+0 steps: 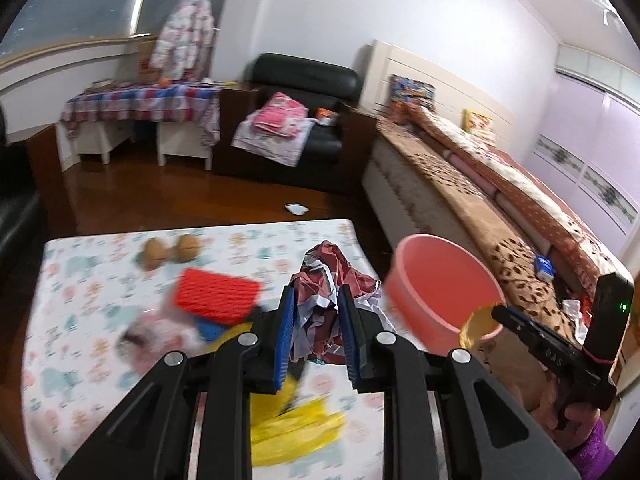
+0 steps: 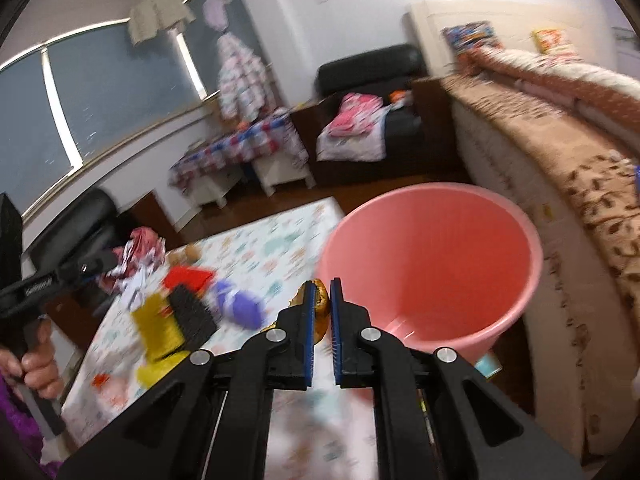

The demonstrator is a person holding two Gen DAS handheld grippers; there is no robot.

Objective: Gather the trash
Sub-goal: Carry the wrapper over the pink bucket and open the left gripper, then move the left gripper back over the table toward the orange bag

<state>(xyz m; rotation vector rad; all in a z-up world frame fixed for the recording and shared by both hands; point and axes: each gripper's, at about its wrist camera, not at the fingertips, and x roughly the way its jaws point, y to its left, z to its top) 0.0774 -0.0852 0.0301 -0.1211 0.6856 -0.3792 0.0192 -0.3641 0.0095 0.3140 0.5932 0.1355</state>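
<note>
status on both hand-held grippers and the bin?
Left hand-held gripper shut on crumpled wrapper. Right hand-held gripper shut on gold foil scrap, at the rim of the pink bin. Bin mouth open, nothing blocking.

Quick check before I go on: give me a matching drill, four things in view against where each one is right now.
Things:
1. crumpled wrapper
2. gold foil piece
3. pink bin
4. two walnuts

Places:
A. beside the table, in front of the bed
B. in the left claw
C. far end of the table
D. in the right claw

Pairs: 1-B, 2-D, 3-A, 4-C
</note>
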